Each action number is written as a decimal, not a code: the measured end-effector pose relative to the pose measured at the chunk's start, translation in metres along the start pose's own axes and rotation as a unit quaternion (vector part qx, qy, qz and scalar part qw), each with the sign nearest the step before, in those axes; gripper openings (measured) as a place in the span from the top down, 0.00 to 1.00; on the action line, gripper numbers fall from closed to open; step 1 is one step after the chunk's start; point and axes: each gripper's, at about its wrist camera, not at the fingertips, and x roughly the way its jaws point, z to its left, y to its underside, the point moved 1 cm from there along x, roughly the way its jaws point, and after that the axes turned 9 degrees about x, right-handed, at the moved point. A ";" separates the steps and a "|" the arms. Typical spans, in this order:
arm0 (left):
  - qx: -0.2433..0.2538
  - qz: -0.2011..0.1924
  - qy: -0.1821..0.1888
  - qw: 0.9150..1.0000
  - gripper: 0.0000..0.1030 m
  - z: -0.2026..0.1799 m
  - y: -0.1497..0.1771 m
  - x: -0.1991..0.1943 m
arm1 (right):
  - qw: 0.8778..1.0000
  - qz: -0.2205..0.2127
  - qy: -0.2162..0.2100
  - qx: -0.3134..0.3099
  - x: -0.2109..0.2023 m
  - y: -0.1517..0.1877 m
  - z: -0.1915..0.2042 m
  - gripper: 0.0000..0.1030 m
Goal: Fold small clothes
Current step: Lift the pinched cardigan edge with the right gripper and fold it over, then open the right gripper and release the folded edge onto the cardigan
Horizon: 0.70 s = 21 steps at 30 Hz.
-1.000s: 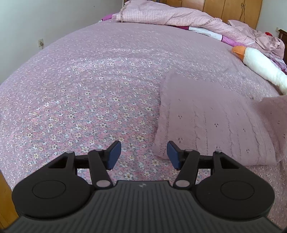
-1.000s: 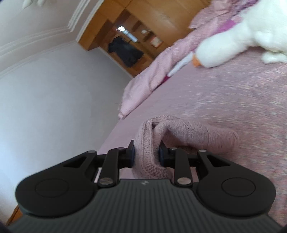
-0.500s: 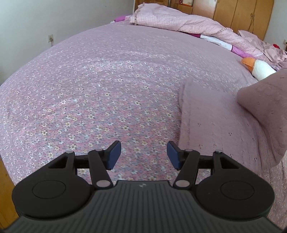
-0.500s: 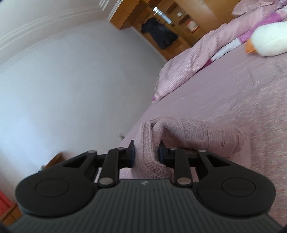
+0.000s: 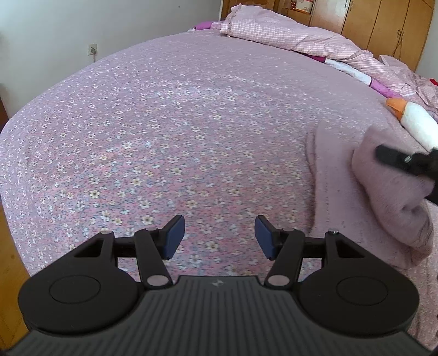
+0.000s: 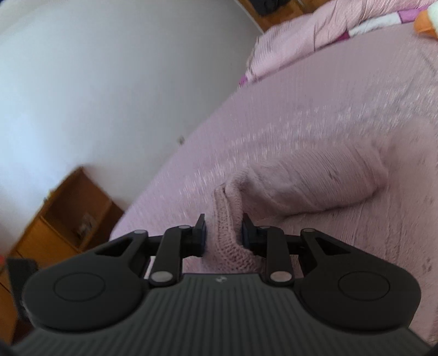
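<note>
A pink knitted sweater (image 5: 336, 175) lies on the flowered bedspread at the right of the left wrist view, with one side lifted and curled over (image 5: 388, 191). My right gripper (image 6: 223, 232) is shut on the sweater's knitted edge (image 6: 227, 238), and the fabric (image 6: 309, 180) rolls away ahead of it. That gripper shows as a dark shape (image 5: 405, 161) at the right edge of the left wrist view. My left gripper (image 5: 219, 235) hangs open over the bare bedspread, left of the sweater, holding nothing.
The flowered bedspread (image 5: 164, 123) stretches wide to the left and ahead. A bundled pink checked quilt (image 5: 287, 35) lies at the far end. A white plush goose (image 5: 413, 120) lies just beyond the sweater. Wooden wardrobes (image 5: 383, 24) stand behind, and a wooden shelf unit (image 6: 63, 219) stands beside the bed.
The right gripper has carried the sweater's edge leftward over the garment, rolling it. The left gripper has drifted left, so the sweater sits further right in its view.
</note>
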 end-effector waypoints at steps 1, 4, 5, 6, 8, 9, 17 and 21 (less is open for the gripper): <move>0.000 0.000 -0.001 1.000 0.37 0.002 0.001 0.001 | 1.000 0.006 0.006 -0.003 0.005 0.004 0.001 0.73; -0.003 0.001 0.001 1.000 0.37 0.006 0.001 0.003 | 1.000 0.018 0.022 -0.009 0.013 0.016 0.004 0.71; -0.003 0.001 0.002 1.000 0.37 0.007 0.000 0.003 | 0.999 0.021 0.025 -0.008 0.014 0.018 0.005 0.69; -0.001 0.001 0.003 1.000 0.37 0.007 0.000 0.003 | 0.999 0.021 0.026 -0.005 0.013 0.021 0.006 0.68; 0.003 -0.002 0.004 1.000 0.37 0.006 -0.001 0.002 | 1.000 0.016 0.025 -0.001 0.011 0.025 0.009 0.59; 0.005 -0.004 0.005 1.000 0.37 0.005 -0.002 0.002 | 1.000 0.014 0.024 0.000 0.015 0.023 0.009 0.56; 0.017 -0.035 0.045 0.998 0.37 -0.006 -0.023 -0.012 | 0.999 -0.024 0.019 -0.011 -0.019 0.035 0.023 0.47; 0.041 -0.045 0.077 0.995 0.37 -0.023 -0.041 -0.014 | 0.997 -0.064 0.041 -0.003 -0.049 0.033 0.014 0.47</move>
